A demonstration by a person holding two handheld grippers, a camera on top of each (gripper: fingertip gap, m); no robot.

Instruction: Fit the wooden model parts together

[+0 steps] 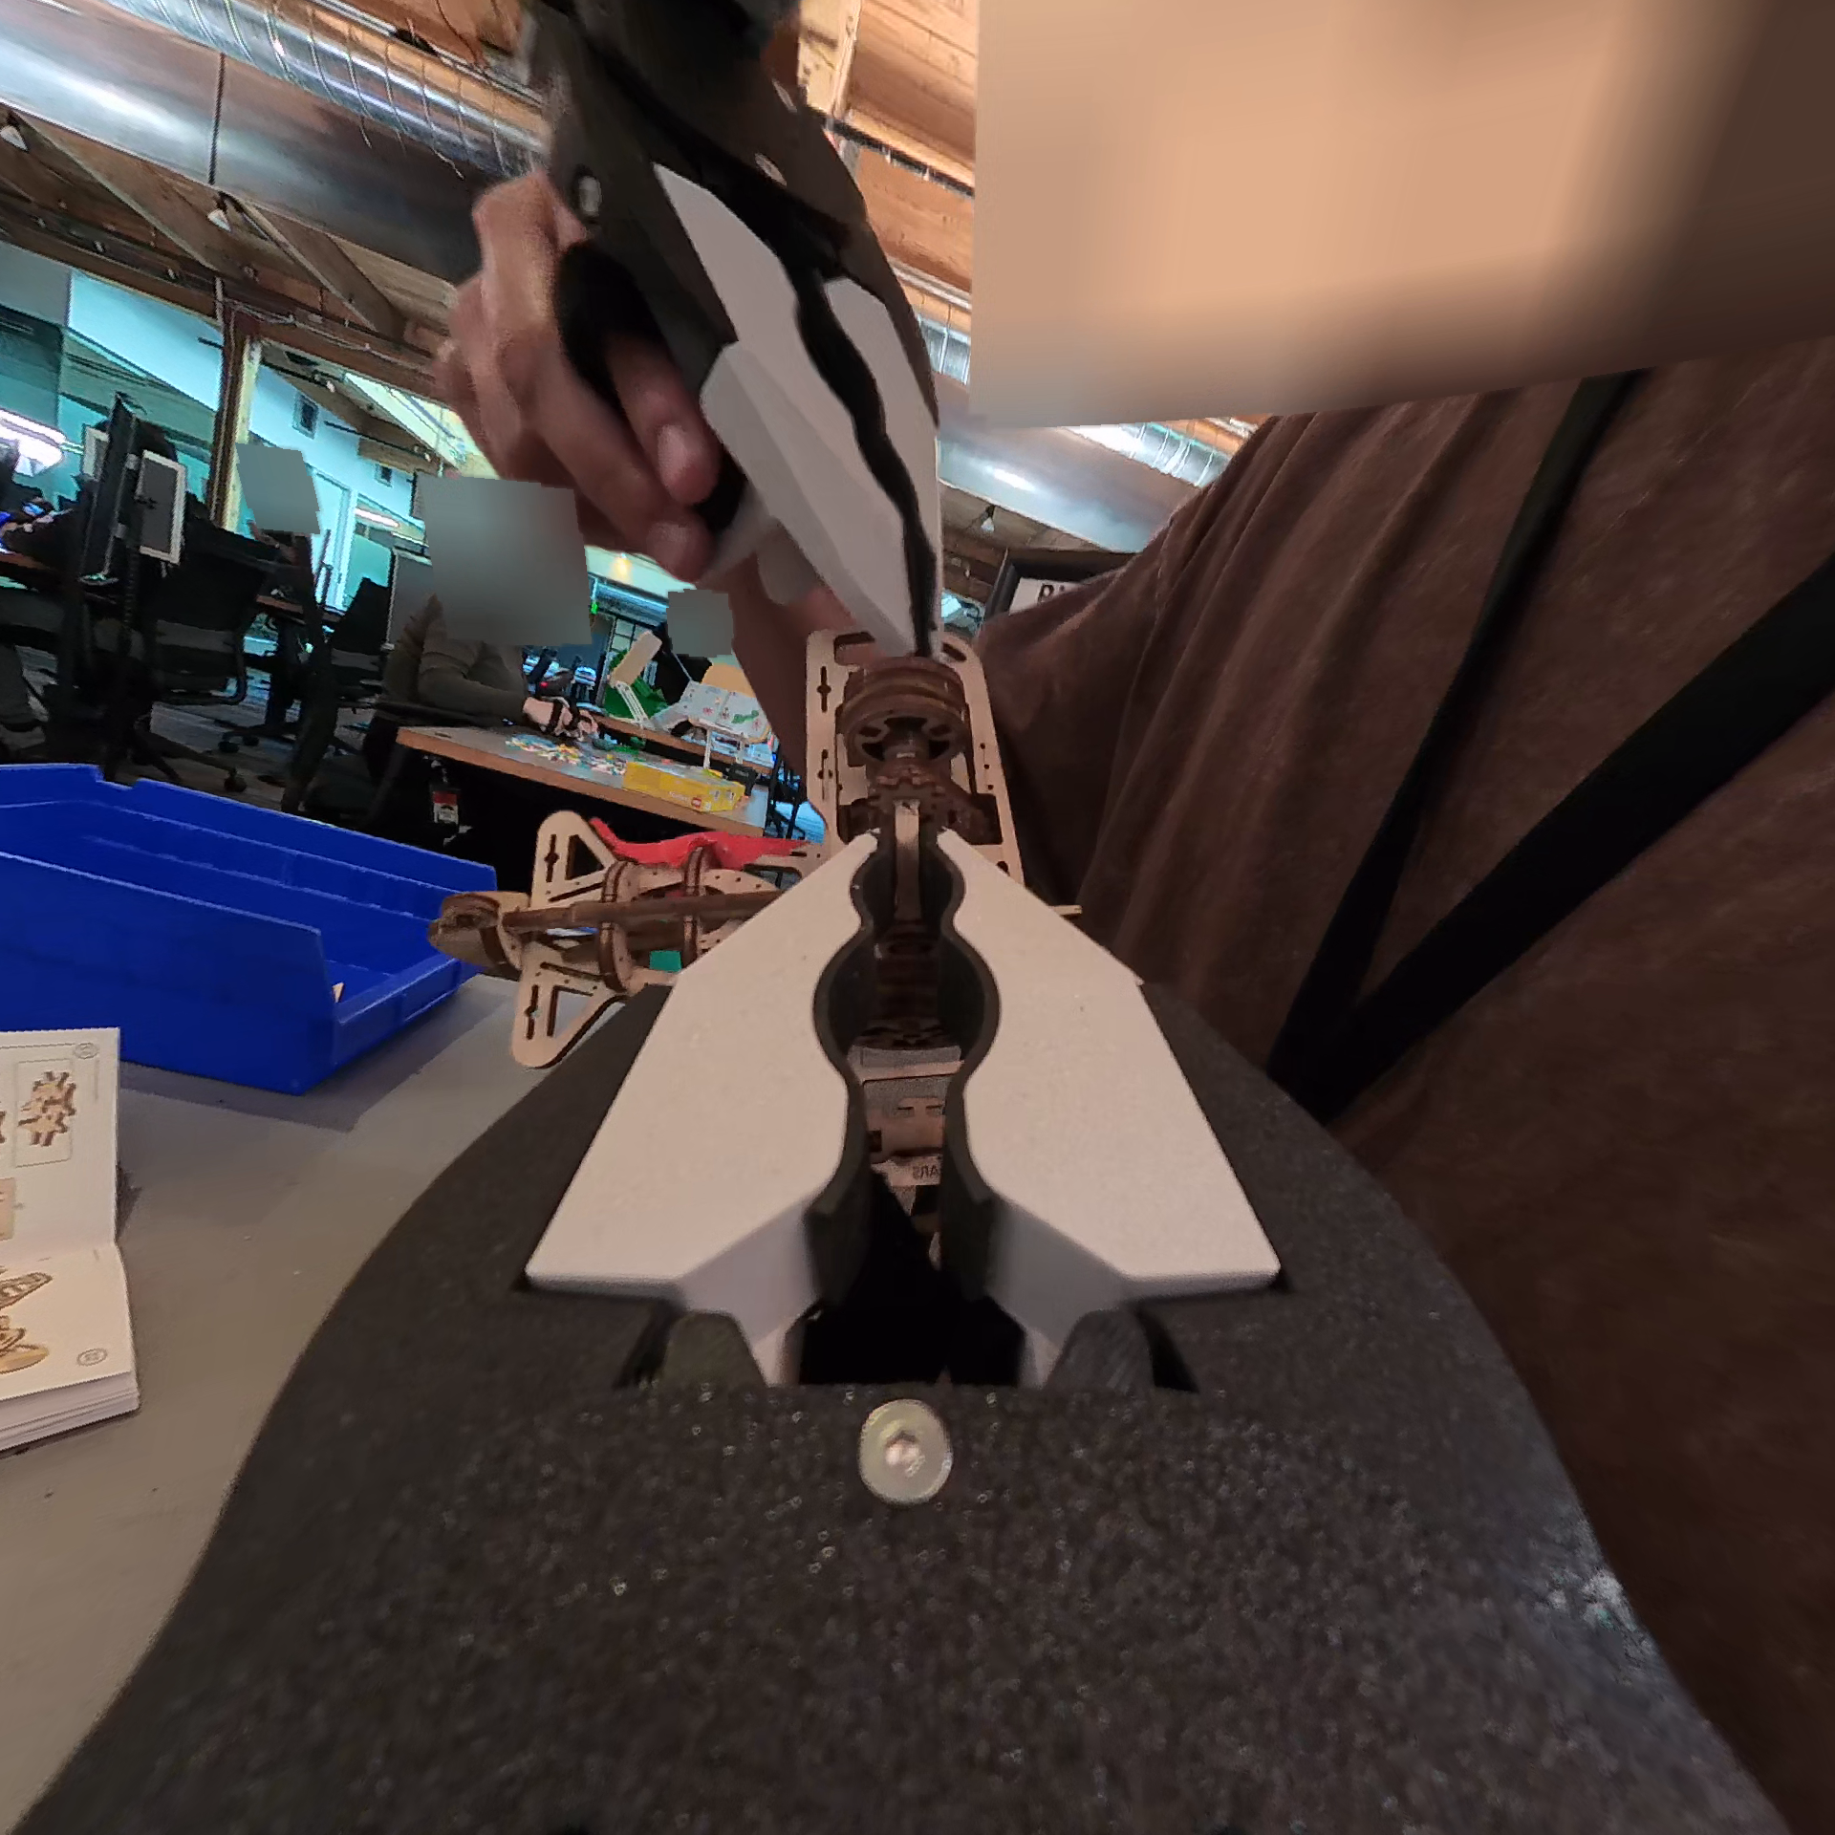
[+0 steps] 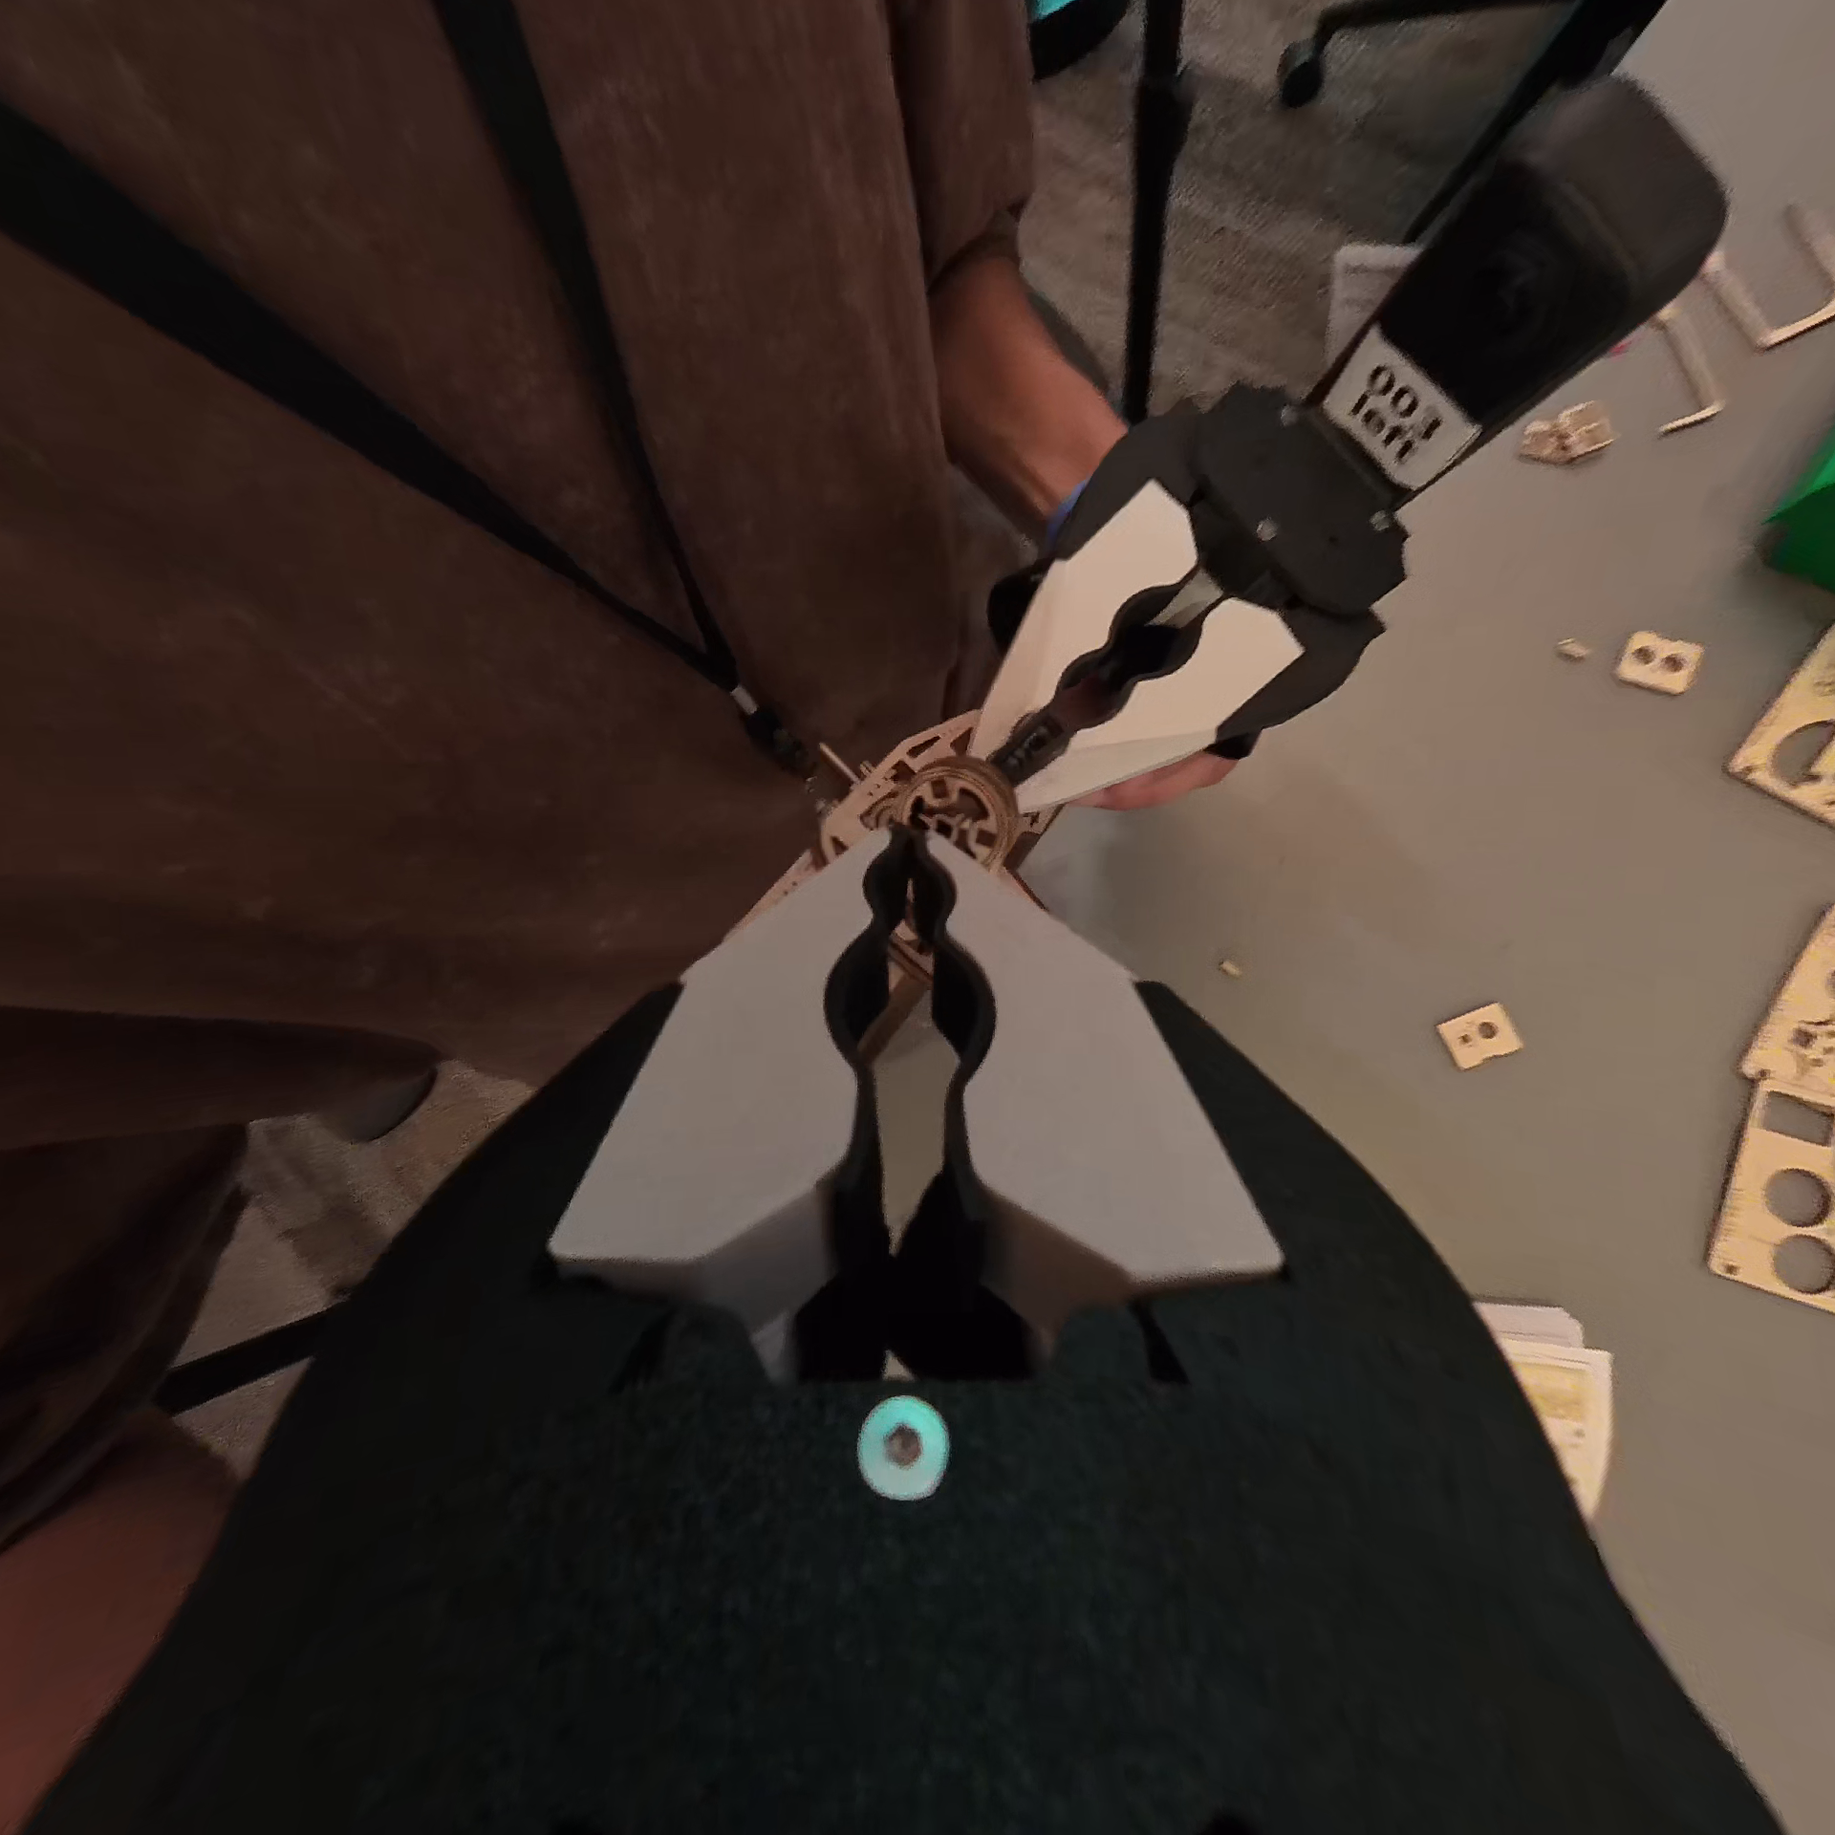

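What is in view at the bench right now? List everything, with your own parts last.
Wooden model assembly: one, tan and dark brown, held up between both grippers.
Second wooden assembly: one, tan, lying on the table beside the bin.
Bin: one, blue, table left.
Instruction booklet: one, white, open at the table's left edge.
Punched wooden sheets: several, tan, table right.
Small loose wooden pieces: a few, tan, scattered near the sheets.
Left gripper: one, white fingers, shut on the assembly.
Right gripper: one, white fingers, tips at the assembly's dark wheel.
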